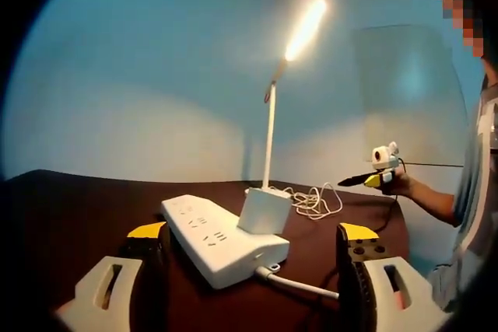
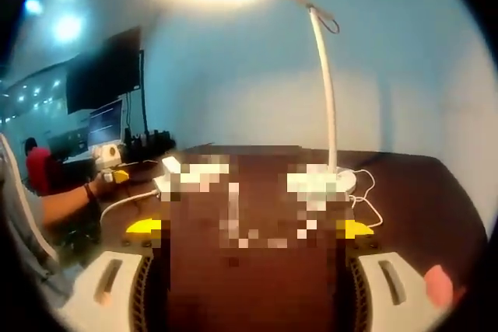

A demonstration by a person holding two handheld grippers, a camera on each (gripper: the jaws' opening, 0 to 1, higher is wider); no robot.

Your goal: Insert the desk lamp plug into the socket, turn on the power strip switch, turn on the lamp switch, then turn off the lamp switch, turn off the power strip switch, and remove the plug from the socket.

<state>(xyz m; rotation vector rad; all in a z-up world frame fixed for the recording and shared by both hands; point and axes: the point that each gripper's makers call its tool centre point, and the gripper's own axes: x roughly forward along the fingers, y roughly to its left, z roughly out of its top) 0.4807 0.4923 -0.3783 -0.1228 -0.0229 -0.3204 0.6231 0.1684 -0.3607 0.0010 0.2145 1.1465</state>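
I'm looking at the desk lamp (image 1: 270, 126) glowing, its white plug (image 1: 264, 211) sitting in the power strip (image 1: 222, 240) on the dark bench (image 1: 70, 207). My left tool (image 1: 253, 232) is hanging jaws apart near the strip; right tool (image 2: 247, 228) is hanging apart too.

A plain pale blue wall (image 1: 156, 75) fills the upper part of both views. At the bottom lies a dark brown table (image 1: 70, 207). At the left of the right gripper view are dark monitors (image 2: 105, 75) and round ceiling lights (image 2: 66, 27).
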